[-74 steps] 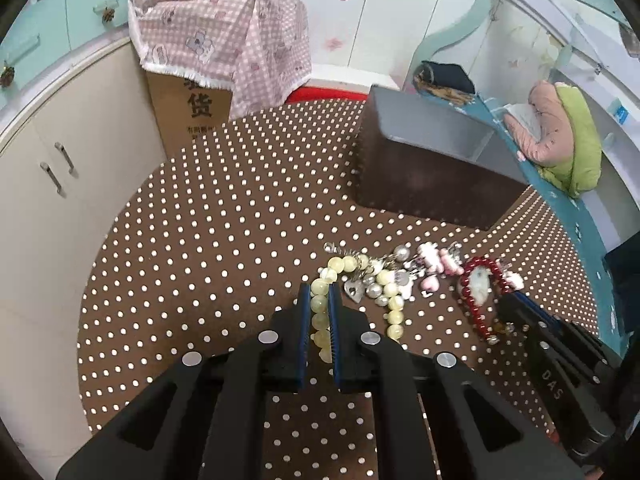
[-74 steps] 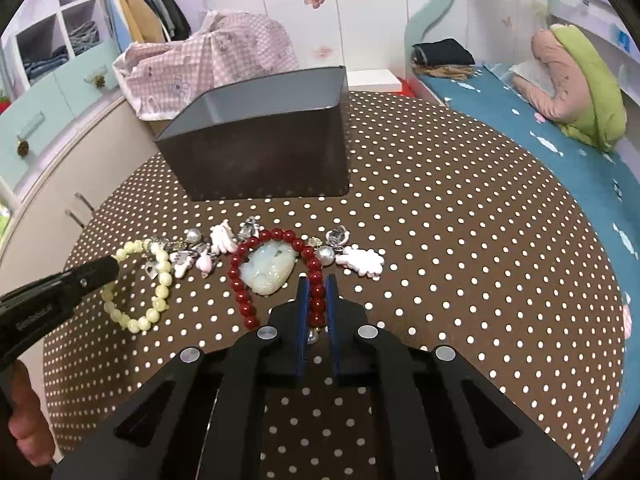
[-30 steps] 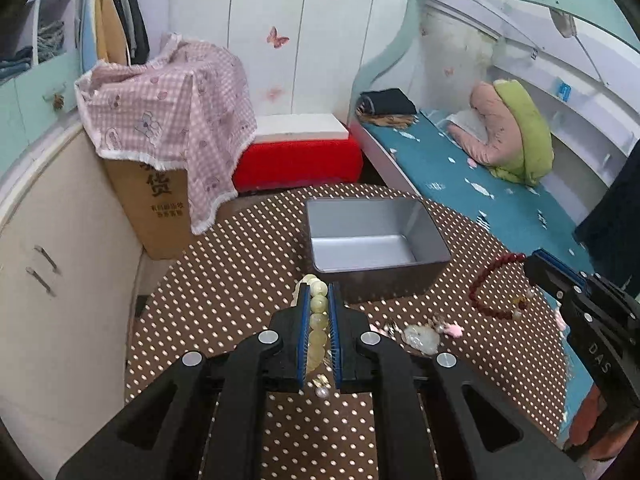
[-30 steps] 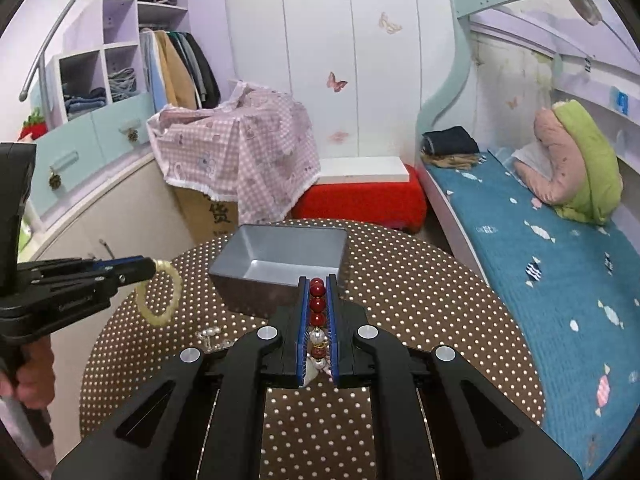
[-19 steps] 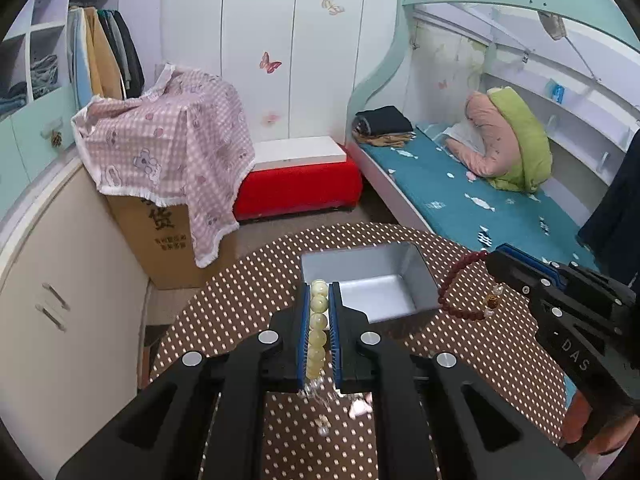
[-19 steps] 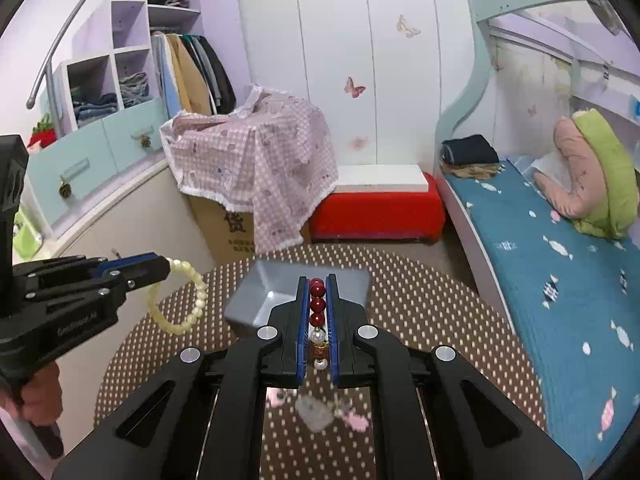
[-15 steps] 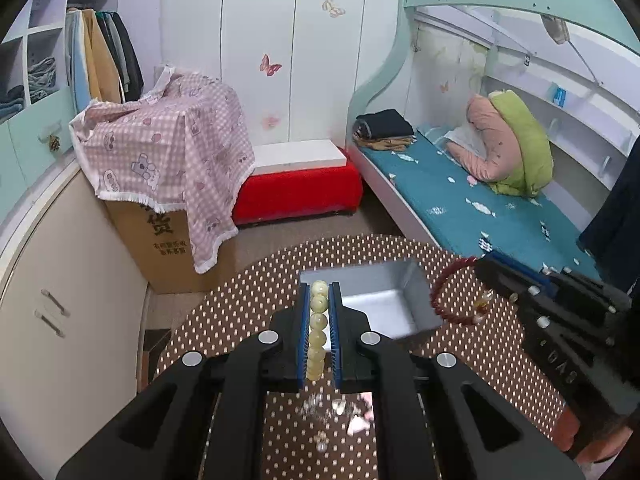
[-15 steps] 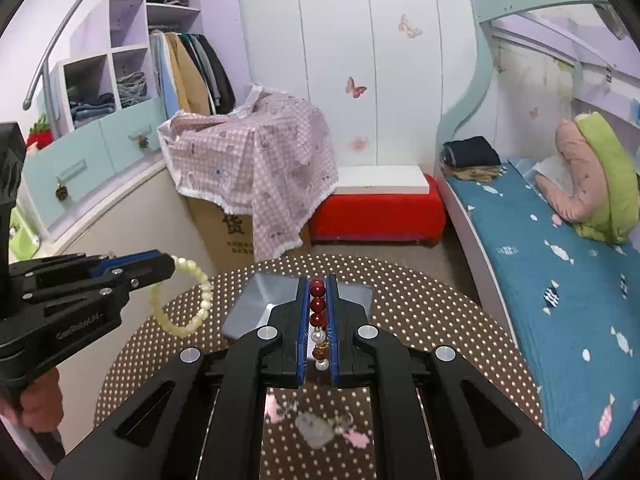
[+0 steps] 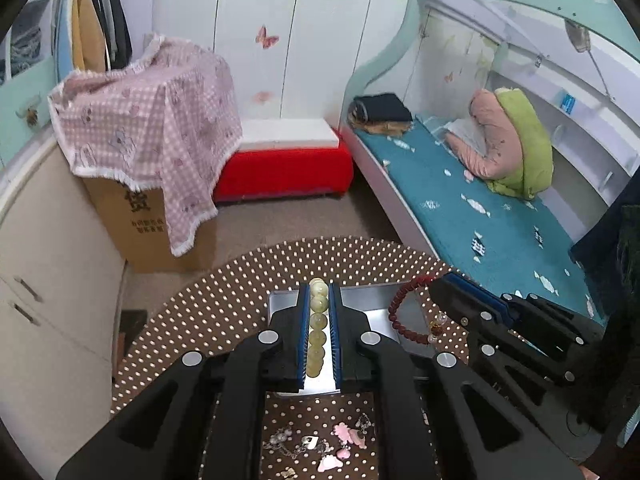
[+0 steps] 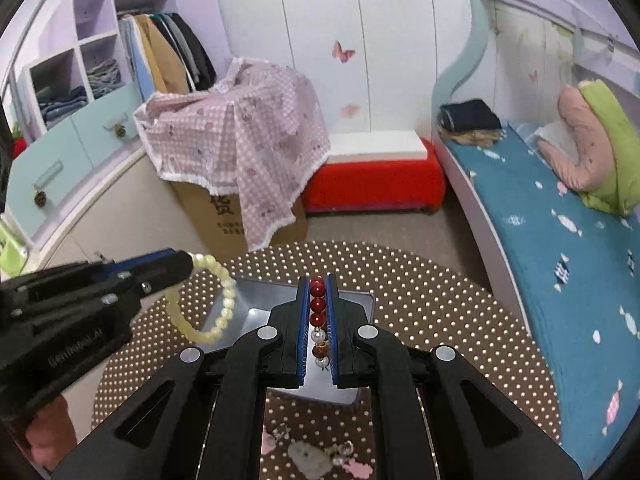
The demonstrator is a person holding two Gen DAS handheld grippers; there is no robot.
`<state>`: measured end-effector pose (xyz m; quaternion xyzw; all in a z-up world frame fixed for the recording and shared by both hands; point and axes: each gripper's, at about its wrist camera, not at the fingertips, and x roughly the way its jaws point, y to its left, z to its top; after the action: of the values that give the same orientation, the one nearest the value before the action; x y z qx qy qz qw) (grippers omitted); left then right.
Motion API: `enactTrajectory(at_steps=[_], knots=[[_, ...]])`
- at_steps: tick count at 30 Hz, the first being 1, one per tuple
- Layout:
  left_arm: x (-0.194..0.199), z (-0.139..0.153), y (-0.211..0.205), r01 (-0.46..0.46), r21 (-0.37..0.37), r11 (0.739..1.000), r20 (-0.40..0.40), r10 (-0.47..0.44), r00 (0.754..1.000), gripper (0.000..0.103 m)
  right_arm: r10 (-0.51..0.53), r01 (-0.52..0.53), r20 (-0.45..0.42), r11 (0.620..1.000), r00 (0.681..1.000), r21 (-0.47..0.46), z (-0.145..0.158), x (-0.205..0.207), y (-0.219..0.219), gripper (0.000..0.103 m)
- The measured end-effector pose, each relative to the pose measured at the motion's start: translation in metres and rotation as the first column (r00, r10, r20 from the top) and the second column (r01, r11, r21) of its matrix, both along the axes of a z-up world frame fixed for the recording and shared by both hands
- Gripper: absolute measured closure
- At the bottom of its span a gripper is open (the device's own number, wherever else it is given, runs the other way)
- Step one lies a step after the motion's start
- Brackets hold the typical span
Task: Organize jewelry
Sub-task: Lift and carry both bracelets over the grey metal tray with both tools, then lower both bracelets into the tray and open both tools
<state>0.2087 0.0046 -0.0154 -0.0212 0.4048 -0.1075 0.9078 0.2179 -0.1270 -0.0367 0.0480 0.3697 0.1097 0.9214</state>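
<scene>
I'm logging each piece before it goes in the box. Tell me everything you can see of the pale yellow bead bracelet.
The pale yellow bead bracelet is a closed loop of round, glossy, cream-yellow beads, translucent like stone or glass. The left gripper is shut on one stretch of it, beads lined up between the blue pads, and the rest hangs free in the air as an open ring. It is held above the grey metal box on the dotted tablecloth, touching nothing else.

Open tray, grippers crowding above
</scene>
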Motion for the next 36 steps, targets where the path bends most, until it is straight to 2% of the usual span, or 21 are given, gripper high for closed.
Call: enactTrajectory(at_steps=[7,12,13,14,15,16,17,18,20,21,23,36], knots=[[0.013,-0.031,0.002,-0.005,-0.011,1.000,-0.083,0.004,0.997,0.095,0.002,-0.001,-0.056,1.000,0.998,0.013,-0.019,0.014,0.002,0.094],[0.014,-0.036,0.005,-0.013,-0.006,1.000,-0.087,0.013,0.996,0.094,0.007,-0.002,-0.079,0.998,0.997,0.068,-0.018,0.015,-0.003,0.092],[0.015,-0.036,0.006,-0.015,0.003,1.000,-0.092,0.015,0.996,0.088,0.006,0.001,-0.080,0.997,0.997,0.083,-0.017,0.015,-0.005,0.092],[0.015,-0.036,0.006,-0.017,0.004,1.000,-0.097,0.017,0.995,0.071,-0.003,0.011,-0.087,0.996,0.996,0.091,-0.017,0.016,-0.007,0.092],[0.015,-0.036,0.008,-0.022,-0.002,1.000,-0.100,0.021,0.995,0.062,-0.008,0.017,-0.093,0.996,0.996,0.092,-0.017,0.016,-0.008,0.092],[0.014,-0.035,0.008,-0.025,-0.009,1.000,-0.097,0.024,0.995,0.055,-0.014,0.023,-0.097,0.996,0.995,0.091,-0.018,0.016,-0.009,0.092],[0.013,-0.034,0.010,-0.030,-0.015,0.999,-0.091,0.029,0.995,0.054,-0.020,0.028,-0.100,0.996,0.995,0.086,-0.018,0.016,-0.010,0.092],[0.012,-0.034,0.010,-0.032,-0.013,0.999,-0.089,0.031,0.996,0.054,-0.024,0.033,-0.103,0.996,0.994,0.081,-0.018,0.015,-0.011,0.090],[0.011,-0.034,0.009,-0.033,-0.009,0.999,-0.091,0.032,0.995,0.054,-0.034,0.042,-0.109,0.997,0.993,0.068,-0.020,0.014,-0.012,0.062],[0.011,-0.034,0.010,-0.033,-0.009,0.999,-0.095,0.032,0.995,0.055,-0.044,0.050,-0.101,0.997,0.994,0.061,-0.019,0.011,-0.014,0.033],[0.011,-0.034,0.012,-0.042,-0.008,0.999,-0.096,0.041,0.995,0.052,-0.072,0.074,-0.047,0.997,0.996,0.030,-0.014,0.004,-0.017,0.030],[0.004,-0.038,0.017,-0.041,0.007,0.999,-0.125,0.042,0.991,0.052,-0.075,0.076,-0.051,0.997,0.996,0.021,-0.009,-0.017,-0.026,0.027]])
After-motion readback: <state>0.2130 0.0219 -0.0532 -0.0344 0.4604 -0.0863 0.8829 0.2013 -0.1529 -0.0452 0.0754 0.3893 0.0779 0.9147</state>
